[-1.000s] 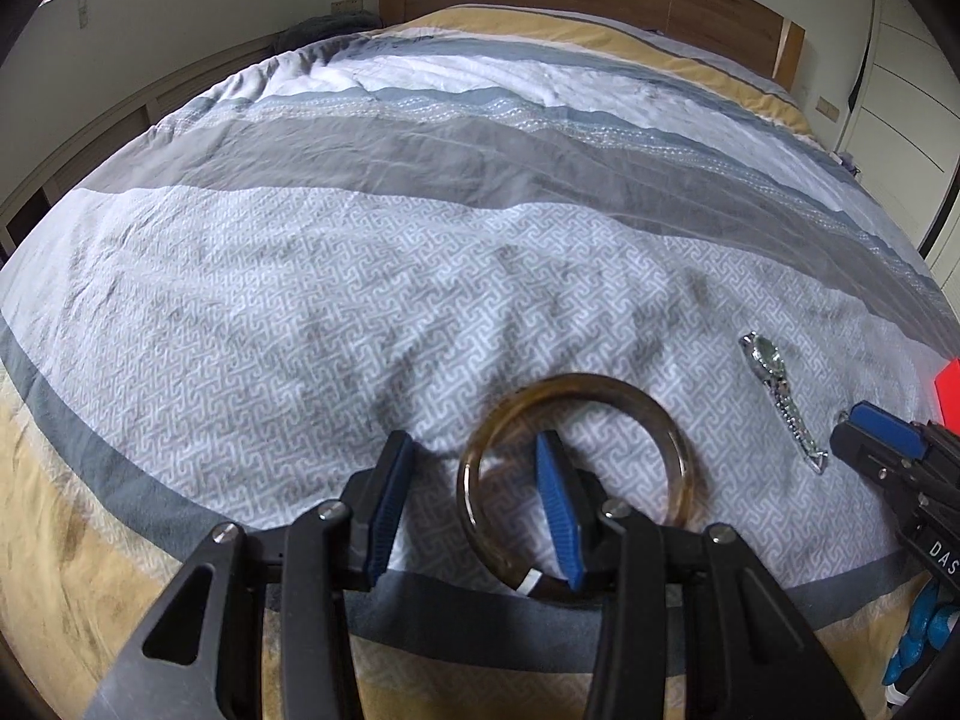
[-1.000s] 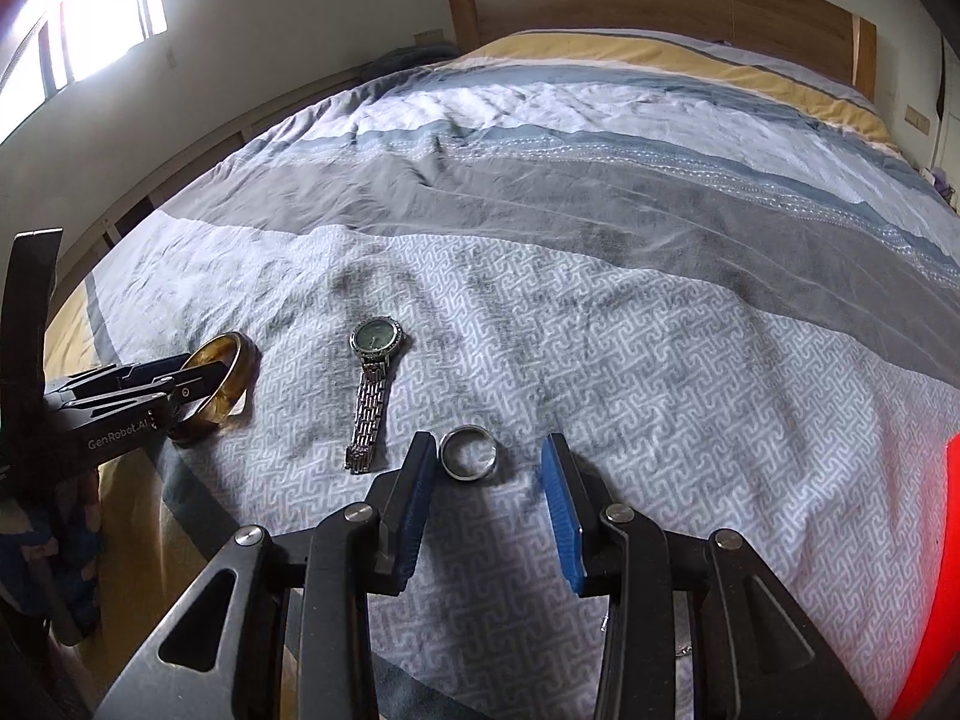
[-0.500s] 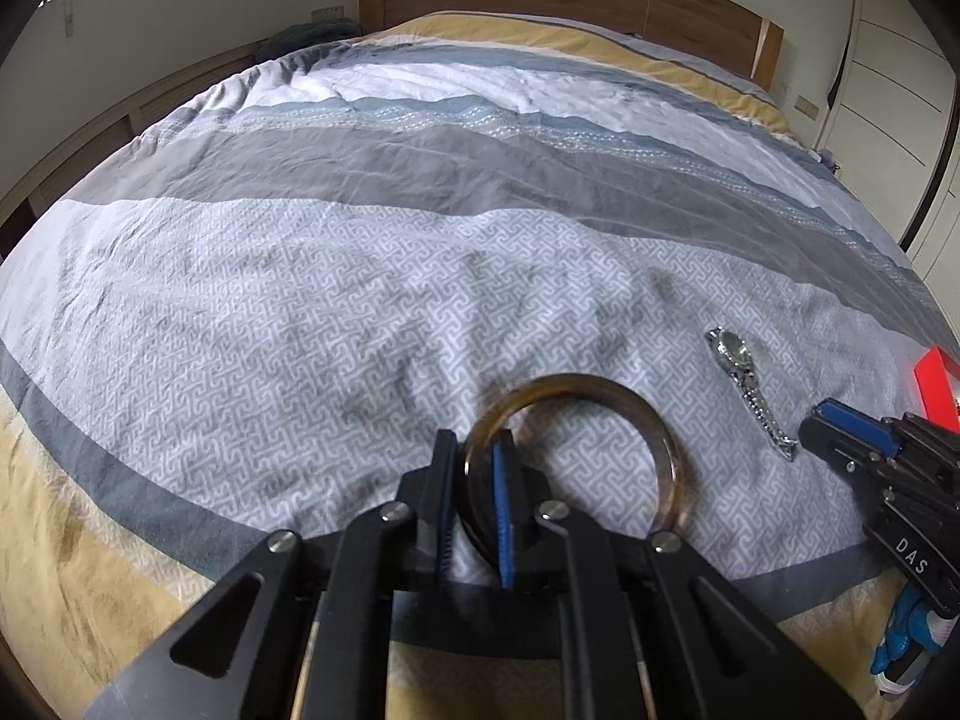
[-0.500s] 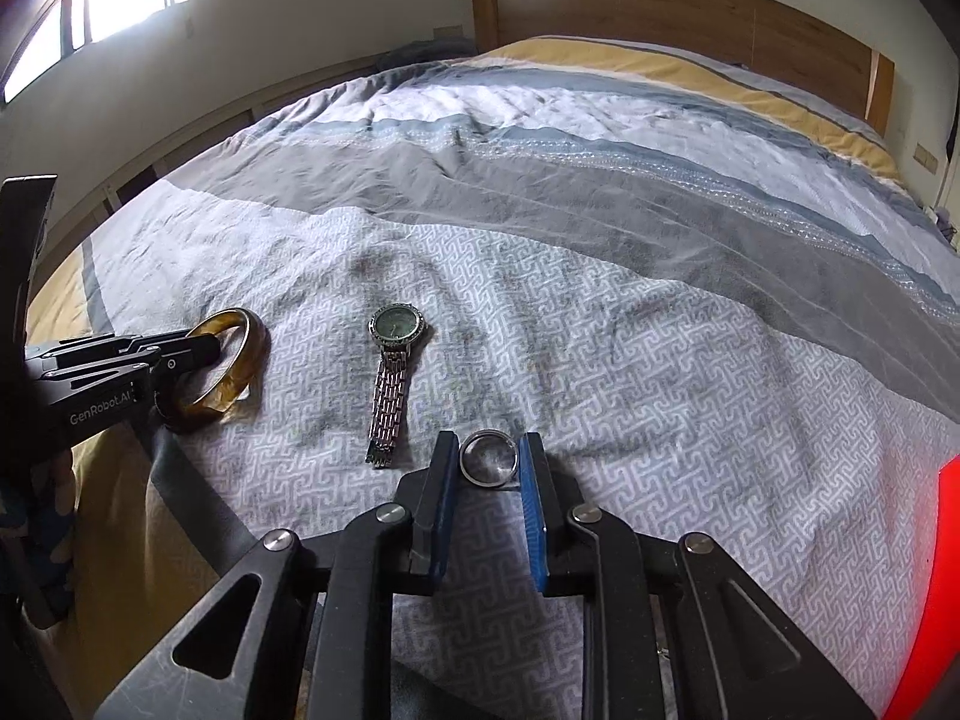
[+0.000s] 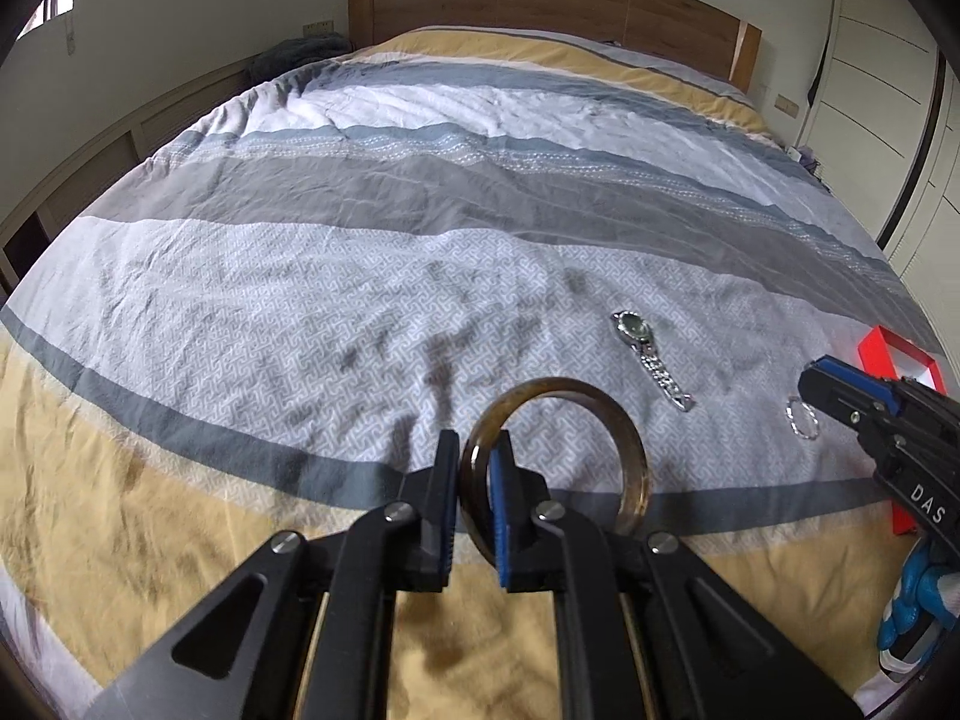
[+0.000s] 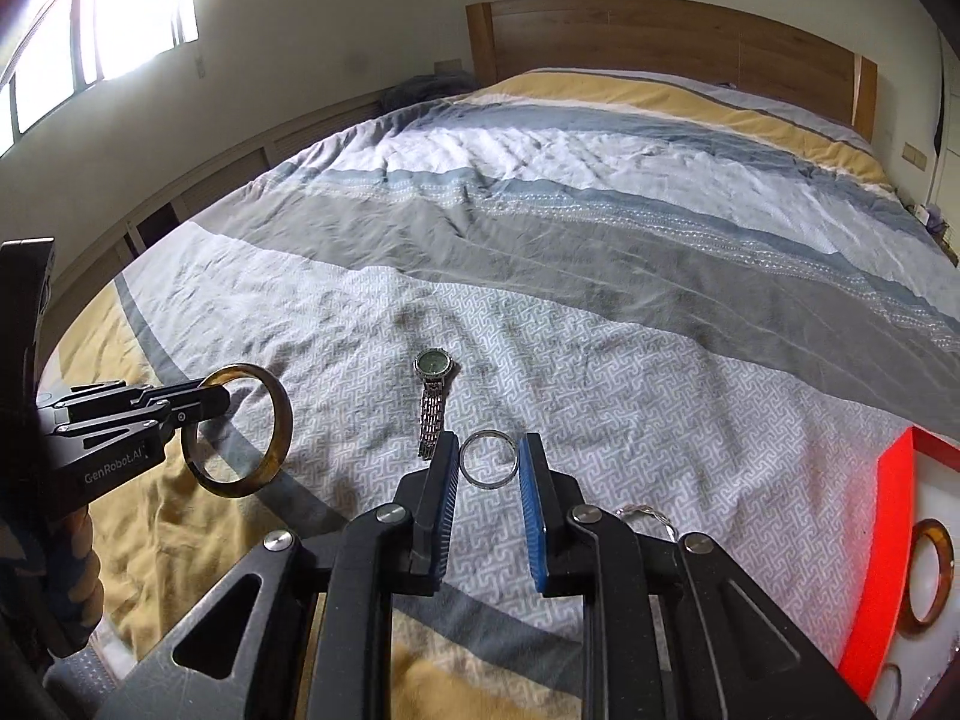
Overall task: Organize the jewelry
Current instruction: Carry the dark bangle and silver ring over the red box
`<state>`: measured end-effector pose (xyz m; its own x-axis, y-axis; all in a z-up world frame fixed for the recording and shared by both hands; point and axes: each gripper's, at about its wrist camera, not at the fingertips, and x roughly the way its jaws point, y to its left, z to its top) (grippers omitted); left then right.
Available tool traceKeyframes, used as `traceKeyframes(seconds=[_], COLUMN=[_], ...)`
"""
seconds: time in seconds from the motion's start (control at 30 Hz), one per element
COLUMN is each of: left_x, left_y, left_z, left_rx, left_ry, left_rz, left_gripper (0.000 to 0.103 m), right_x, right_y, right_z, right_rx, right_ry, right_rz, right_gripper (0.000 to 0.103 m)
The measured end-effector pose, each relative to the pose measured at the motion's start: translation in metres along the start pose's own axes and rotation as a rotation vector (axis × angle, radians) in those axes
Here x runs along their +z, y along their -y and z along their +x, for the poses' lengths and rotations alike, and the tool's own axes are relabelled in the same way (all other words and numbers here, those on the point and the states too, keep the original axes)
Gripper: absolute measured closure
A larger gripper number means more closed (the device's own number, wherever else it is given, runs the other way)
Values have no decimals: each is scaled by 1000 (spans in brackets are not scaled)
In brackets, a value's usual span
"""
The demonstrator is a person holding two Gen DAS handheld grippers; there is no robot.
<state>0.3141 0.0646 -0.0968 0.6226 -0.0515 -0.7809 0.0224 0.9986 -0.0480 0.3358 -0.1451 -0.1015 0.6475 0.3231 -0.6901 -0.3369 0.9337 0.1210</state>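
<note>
the left gripper (image 5: 476, 495) has its jaws pinching the rim of an amber bangle (image 5: 624, 420), one pad inside the loop and one outside, after just closing in on it; the bangle stands nearly upright in the grip and, seen from the right wrist view (image 6: 264, 438), hangs clear of the bed with the bedding showing through its opening. the right gripper (image 6: 489, 483) has its jaws clamped on either side of a thin silver ring (image 6: 489, 459), also after just closing; the ring sits edge-on between the blue pads, and from the left wrist view it shows as a small hoop (image 5: 803, 417) at the tip of the right gripper (image 5: 810, 387). both grippers point forward and steeply down toward the bedding. the left gripper reaches in from the left edge of the right wrist view, roughly level in that picture, with a patterned gloved hand (image 6: 57, 564) under its handle; a blue glove (image 5: 915, 600) shows below the right gripper in the left wrist view. between the two grippers a silver watch (image 6: 433, 399) with a dark dial lies flat on the patterned grey and white quilt (image 6: 600, 360), its metal band stretched toward the near edge of the bed. at the right edge sits a red jewelry box (image 6: 888, 516) with a white inside, where another amber bangle (image 6: 933, 576) rests. a wooden headboard (image 5: 540, 0) stands at the far end of the bed
</note>
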Motion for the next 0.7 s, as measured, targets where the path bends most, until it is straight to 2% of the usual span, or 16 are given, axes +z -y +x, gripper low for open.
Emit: traceKeyframes(seconds=[0.37, 0.53, 0.7], left_x=[-17, -21, -23], left_y=[42, 83, 138], left_z=[-72, -96, -98], left_rx=[-35, -79, -140], left_ry=[31, 45, 24], left_rz=[32, 74, 136], left_gripper=[94, 94, 94], right_x=[-18, -34, -56], right_y=[22, 51, 94], right_z=[-98, -149, -189], right_rx=[-77, -139, -212], right_ry=[53, 85, 99], right_rz=[42, 84, 128], right_gripper=[83, 83, 83])
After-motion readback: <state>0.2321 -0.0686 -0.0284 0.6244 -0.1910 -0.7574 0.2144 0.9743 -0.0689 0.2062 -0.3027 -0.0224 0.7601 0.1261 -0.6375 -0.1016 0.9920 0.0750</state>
